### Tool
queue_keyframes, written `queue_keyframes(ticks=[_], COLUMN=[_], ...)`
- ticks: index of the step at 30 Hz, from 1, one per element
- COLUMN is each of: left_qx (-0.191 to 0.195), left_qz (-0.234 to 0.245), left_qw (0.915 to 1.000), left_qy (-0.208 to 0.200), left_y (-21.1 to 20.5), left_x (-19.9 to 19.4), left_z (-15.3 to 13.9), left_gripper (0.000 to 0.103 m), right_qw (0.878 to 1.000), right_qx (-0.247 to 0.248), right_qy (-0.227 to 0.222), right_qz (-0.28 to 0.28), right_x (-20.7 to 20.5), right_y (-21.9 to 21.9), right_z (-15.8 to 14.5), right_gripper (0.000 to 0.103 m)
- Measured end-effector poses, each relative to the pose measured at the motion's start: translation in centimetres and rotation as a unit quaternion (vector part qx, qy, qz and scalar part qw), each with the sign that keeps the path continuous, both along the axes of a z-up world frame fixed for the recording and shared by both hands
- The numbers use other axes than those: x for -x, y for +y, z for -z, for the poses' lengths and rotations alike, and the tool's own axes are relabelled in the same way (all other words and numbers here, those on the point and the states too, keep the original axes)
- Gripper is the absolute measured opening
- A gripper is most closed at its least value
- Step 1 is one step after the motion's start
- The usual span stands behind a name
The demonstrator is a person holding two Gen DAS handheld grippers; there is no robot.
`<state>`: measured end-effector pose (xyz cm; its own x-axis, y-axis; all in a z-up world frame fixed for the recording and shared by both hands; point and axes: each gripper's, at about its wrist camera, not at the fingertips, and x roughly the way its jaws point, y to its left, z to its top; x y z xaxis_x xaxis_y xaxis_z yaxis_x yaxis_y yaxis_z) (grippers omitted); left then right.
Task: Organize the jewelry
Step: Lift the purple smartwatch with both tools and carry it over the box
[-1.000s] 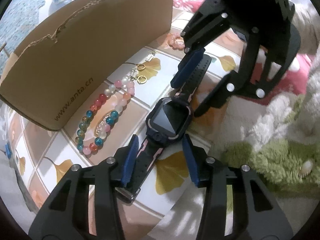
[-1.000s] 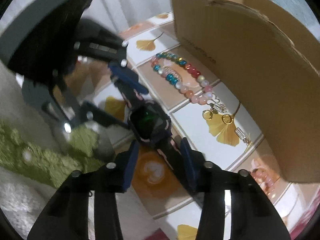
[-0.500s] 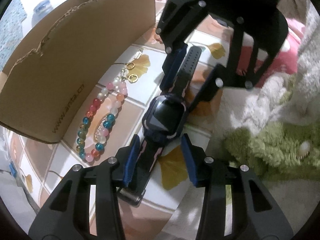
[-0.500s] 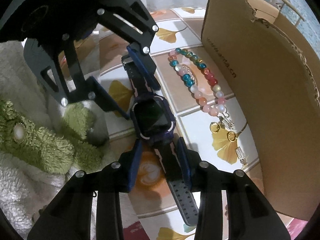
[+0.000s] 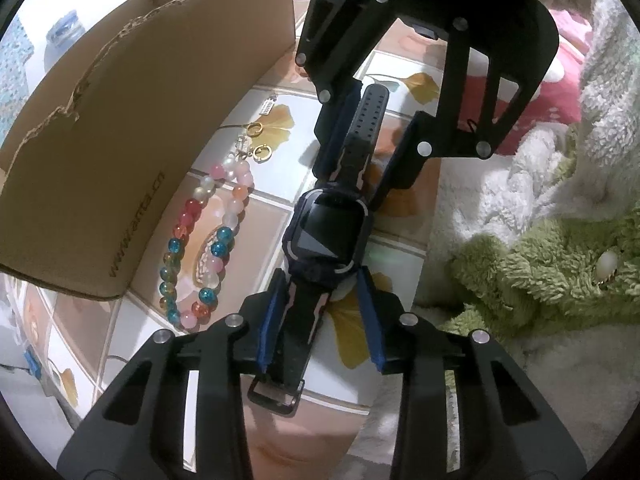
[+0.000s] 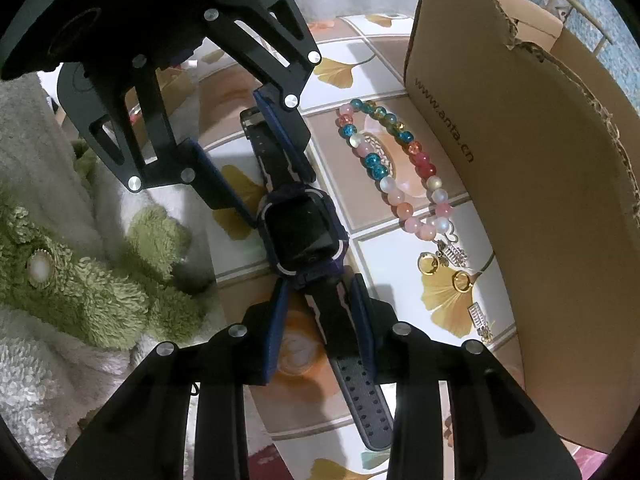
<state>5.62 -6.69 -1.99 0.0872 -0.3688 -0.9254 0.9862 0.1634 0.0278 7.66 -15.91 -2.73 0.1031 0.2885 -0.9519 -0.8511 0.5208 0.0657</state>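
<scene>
A dark smartwatch (image 5: 326,236) (image 6: 302,236) lies flat and stretched out on the tiled cloth. My left gripper (image 5: 320,316) is open and straddles the buckle-end strap; it also shows in the right wrist view (image 6: 256,168). My right gripper (image 6: 320,320) is open and straddles the perforated strap; it also shows in the left wrist view (image 5: 372,148). A beaded bracelet (image 5: 204,240) (image 6: 394,172) and gold earrings (image 5: 256,140) (image 6: 444,268) lie between the watch and the cardboard box.
A cardboard box wall (image 5: 140,120) (image 6: 540,180) stands beside the beads. A green plush toy (image 5: 552,272) (image 6: 80,276) and a white fluffy blanket (image 5: 500,184) lie on the other side of the watch.
Both grippers have slid inward along the watch straps toward the watch face. The right gripper's jaws have narrowed around the strap. The watch has stayed on the cloth.
</scene>
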Motion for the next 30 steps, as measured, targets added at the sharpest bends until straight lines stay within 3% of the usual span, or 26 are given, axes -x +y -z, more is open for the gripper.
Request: queue_keyframes(ticks=[7, 21, 27, 30], left_qx=[-0.001, 0.004, 0.014, 0.019], left_qz=[0.002, 0.015, 0.015, 0.02], left_qw=[0.9996, 0.9941, 0.9863, 0.9782], left_qy=[-0.027, -0.108, -0.164, -0.206], left_y=[-0.2, -1.1, -0.8, -0.7], left_x=[0.4, 4.3, 4.8, 5.5], left_z=[-0.2, -1.7, -5.8, -8.2], left_gripper=[0.034, 0.033, 0.033, 0.033], right_qw=[0.999, 0.99, 0.977, 0.967], right_qx=[0.002, 0.054, 0.073, 0.08], right_qy=[-0.016, -0.127, -0.196, -0.238], right_qz=[0.032, 0.029, 0.032, 0.034], right_x=[0.7, 4.6, 6.7, 7.6], right_y=[0.4, 1.9, 2.3, 2.4], right_z=[0.0, -1.6, -4.5, -6.7], right_gripper=[0.028, 0.025, 0.024, 0.024])
